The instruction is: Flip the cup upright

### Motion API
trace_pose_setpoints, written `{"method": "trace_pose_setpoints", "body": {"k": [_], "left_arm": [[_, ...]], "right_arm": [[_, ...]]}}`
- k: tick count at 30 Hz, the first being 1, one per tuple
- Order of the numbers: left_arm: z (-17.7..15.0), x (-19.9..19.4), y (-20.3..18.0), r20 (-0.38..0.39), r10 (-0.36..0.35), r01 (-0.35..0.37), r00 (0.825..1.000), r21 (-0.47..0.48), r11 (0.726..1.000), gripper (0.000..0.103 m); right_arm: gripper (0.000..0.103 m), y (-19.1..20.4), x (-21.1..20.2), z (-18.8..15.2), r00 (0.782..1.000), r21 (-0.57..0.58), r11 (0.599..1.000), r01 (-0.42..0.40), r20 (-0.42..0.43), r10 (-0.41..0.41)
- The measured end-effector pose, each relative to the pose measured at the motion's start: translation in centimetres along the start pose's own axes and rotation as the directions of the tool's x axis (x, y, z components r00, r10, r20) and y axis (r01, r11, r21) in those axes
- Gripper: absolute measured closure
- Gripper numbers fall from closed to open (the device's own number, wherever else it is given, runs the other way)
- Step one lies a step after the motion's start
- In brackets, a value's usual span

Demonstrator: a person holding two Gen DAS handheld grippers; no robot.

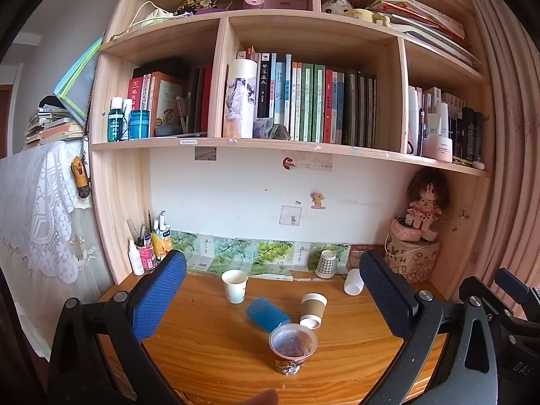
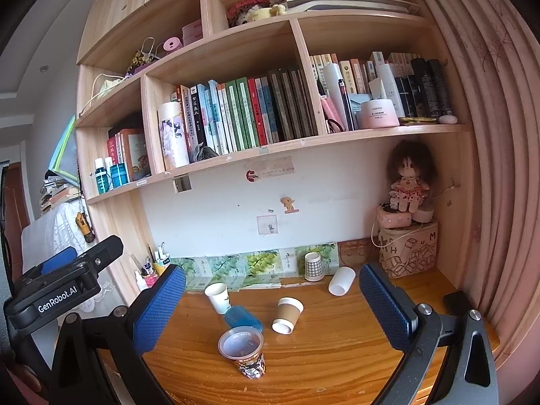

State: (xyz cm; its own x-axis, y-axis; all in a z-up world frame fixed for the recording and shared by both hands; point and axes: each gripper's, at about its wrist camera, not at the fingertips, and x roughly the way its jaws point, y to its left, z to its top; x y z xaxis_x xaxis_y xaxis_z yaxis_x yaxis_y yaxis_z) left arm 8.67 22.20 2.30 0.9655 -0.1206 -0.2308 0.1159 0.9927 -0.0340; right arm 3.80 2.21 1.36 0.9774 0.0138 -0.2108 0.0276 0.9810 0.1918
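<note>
Blue cup [image 1: 267, 314] [image 2: 243, 318]: translucent plastic, on its side mid-counter [image 1: 351, 354], long axis roughly diagonal, one end against clear lidded cup [image 1: 293, 346]. I see both tongs [image 1: 273, 297] [image 2: 271, 298] wide, holding nothing.

i count six cups on the desk [image 1: 337, 364]: three upright, three tipped over. two dolls, one at two o'clock, one at twelve.
</note>
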Motion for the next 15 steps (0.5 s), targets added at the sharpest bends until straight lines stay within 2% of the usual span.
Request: {"method": "trace_pose_setpoints", "body": {"k": [15], "left_arm": [[-0.14, -0.29, -0.30, -0.018, -0.002, 0.001, 1.000, -0.014, 1.000, 0.000]], "right_arm": [[0.000, -0.38, -0.25, -0.30, 1.000, 0.009, 1.000, -0.009, -0.018, 0.009]]}}
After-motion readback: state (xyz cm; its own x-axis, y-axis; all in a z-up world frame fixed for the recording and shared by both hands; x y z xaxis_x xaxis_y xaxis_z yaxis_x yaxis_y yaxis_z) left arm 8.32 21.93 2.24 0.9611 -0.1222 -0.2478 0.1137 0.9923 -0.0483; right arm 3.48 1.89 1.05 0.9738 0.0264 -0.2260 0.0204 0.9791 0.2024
